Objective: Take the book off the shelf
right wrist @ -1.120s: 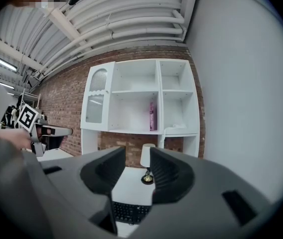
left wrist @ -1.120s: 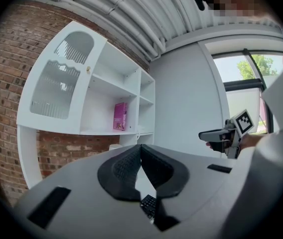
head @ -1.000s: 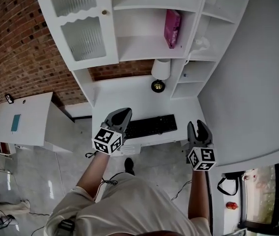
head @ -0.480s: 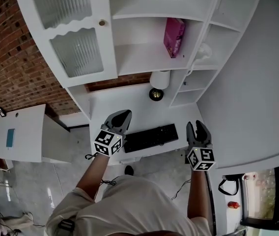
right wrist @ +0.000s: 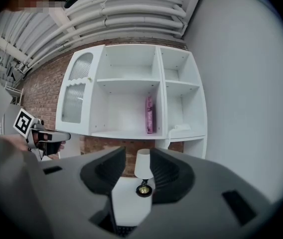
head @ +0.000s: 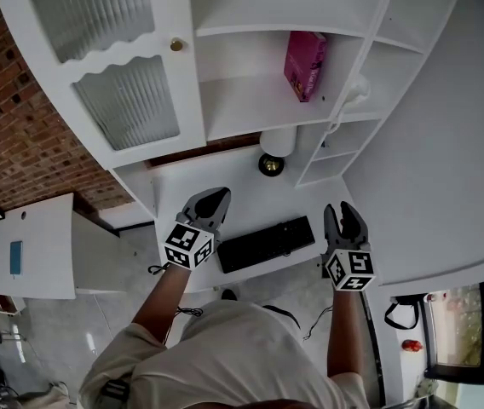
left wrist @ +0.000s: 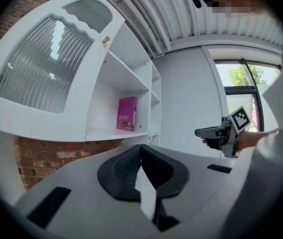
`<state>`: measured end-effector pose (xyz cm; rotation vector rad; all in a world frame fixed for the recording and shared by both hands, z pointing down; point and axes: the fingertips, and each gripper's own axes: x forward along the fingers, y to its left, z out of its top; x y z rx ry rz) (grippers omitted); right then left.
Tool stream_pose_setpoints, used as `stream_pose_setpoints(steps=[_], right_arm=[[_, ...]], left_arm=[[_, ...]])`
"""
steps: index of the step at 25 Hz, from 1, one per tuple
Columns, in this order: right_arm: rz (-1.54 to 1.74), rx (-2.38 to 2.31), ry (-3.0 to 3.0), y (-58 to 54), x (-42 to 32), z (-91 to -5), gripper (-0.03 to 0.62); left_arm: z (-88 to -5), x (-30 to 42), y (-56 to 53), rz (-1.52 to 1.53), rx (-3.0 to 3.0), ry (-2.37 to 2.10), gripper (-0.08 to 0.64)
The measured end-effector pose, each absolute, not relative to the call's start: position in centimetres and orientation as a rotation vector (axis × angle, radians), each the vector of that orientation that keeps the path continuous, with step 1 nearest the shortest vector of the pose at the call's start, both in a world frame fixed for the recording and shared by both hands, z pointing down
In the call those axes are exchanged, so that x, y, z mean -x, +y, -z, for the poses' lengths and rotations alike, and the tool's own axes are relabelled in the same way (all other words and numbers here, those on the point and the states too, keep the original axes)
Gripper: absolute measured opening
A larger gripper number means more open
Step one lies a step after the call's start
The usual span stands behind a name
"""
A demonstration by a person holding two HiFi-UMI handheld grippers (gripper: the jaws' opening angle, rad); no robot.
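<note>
The right gripper [head: 345, 211] has its jaws well apart with nothing between them. Only the small table lamp [right wrist: 142, 166], far off on the desk [head: 199, 173], shows through the gap. The left gripper [head: 212, 196] has its jaws closed together at the tips and is empty.

The pink book [head: 305, 65] stands upright at the right end of the centre bay's shelf [head: 242, 100], against the divider, with its long axis vertical. From the right gripper view the book [right wrist: 149, 114] shows its thin edge and sits almost straight above the jaw gap, far ahead and higher. From the left gripper view it lies up and to the left of the closed tips, showing its broad cover [left wrist: 127, 113].

Both grippers are well apart from the book, over the near edge of the desk by the keyboard [head: 266, 243]. The right one looks nearer and better lined up. I judge its open jaws could straddle the book's thickness after a reach forward and up.
</note>
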<state>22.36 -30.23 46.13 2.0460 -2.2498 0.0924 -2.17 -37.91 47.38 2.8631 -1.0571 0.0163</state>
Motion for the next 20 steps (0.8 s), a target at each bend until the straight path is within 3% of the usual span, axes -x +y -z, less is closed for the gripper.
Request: stream_pose_setpoints(steps=[20], right_arm=[[-0.067, -1.936, -2.364, -38.3, -22.8, -44.6, 0.138]], left_arm=[[-46.5, 1.6, -40.8, -0.007, -2.805, -1.201, -0.006]])
